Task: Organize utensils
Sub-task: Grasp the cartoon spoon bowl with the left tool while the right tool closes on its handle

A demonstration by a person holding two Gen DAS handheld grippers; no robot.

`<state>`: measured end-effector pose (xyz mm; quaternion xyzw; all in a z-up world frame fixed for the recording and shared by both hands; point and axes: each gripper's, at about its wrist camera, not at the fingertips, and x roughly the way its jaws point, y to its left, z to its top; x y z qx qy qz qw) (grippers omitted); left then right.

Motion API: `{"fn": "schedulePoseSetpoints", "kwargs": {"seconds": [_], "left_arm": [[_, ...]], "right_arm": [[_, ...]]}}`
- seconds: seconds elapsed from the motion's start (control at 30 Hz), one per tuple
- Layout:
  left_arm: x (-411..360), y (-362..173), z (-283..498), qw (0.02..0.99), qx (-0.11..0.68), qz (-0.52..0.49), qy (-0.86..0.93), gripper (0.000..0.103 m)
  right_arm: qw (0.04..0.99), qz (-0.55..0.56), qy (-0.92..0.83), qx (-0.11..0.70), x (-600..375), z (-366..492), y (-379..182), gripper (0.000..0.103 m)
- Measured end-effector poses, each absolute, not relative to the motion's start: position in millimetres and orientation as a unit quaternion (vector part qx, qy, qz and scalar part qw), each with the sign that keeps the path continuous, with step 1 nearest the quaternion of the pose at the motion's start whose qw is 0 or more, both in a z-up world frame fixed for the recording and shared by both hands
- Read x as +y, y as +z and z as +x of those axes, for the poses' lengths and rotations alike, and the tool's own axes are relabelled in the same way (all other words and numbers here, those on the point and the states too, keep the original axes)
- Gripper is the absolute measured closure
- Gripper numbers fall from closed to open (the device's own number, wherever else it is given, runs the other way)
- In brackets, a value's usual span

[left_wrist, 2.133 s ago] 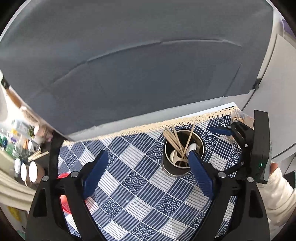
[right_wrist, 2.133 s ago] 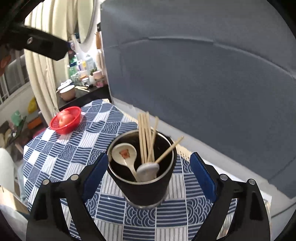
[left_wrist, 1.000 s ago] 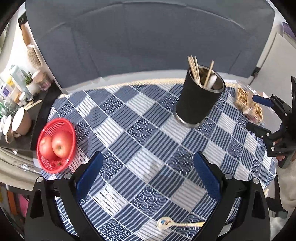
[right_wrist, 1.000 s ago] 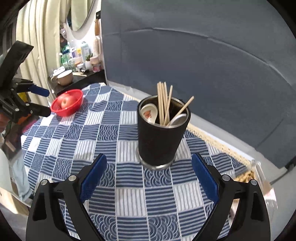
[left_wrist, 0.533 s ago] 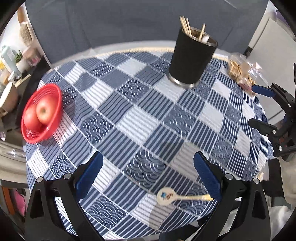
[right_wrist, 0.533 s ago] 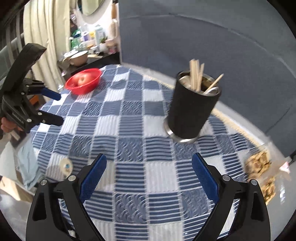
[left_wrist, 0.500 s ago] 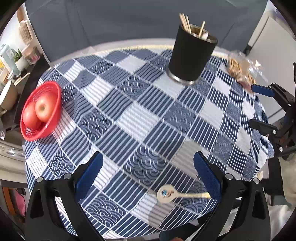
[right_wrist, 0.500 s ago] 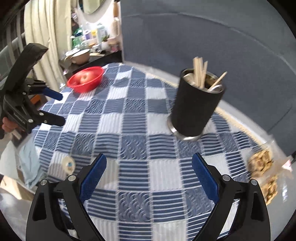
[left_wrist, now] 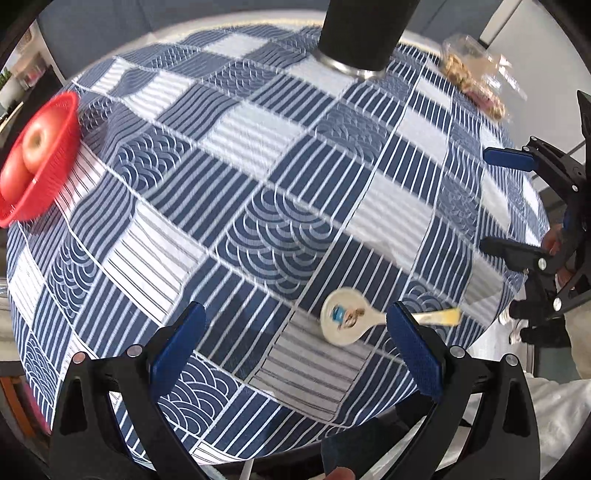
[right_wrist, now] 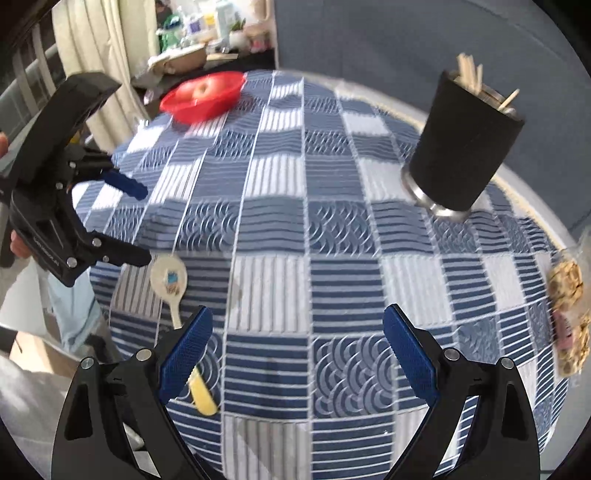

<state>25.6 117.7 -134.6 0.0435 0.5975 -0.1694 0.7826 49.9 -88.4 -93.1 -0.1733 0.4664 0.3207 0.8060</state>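
Note:
A white ceramic spoon [left_wrist: 345, 318] with a painted bowl and yellow handle tip lies on the blue checked tablecloth near the table's front edge; it also shows in the right wrist view [right_wrist: 170, 282]. A black utensil holder [right_wrist: 467, 144] with chopsticks and spoons stands at the far side; its base shows in the left wrist view [left_wrist: 364, 33]. My left gripper [left_wrist: 295, 339] is open and empty, just short of the spoon, whose handle passes behind the right finger. My right gripper [right_wrist: 295, 339] is open and empty over the cloth, with the spoon's handle behind its left finger.
A red basket with apples [left_wrist: 33, 155] sits at the table's left edge, also in the right wrist view [right_wrist: 203, 94]. A clear packet of snacks [left_wrist: 476, 77] lies at the right edge [right_wrist: 569, 314]. A cluttered shelf [right_wrist: 192, 44] stands beyond the table.
Both grippers have pulled back and down toward the table's near edge. The spoon now lies close between the left gripper's fingers, and the holder has slid to the frame's top.

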Motion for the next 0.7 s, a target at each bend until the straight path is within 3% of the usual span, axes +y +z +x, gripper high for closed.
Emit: {"fn": "schedulePoseSetpoints", "kwargs": {"seconds": [0.57, 0.7], "left_arm": [[114, -177, 14, 0.79, 0.58, 0.11, -0.167, 0.005], [115, -177, 10, 0.803, 0.561, 0.109, -0.171, 0.004]], "right_arm": [[0.759, -0.253, 0.336, 0.497, -41, 4, -150, 0.014], [0.76, -0.242, 0.332, 0.504, -42, 4, -158, 0.008]]}}
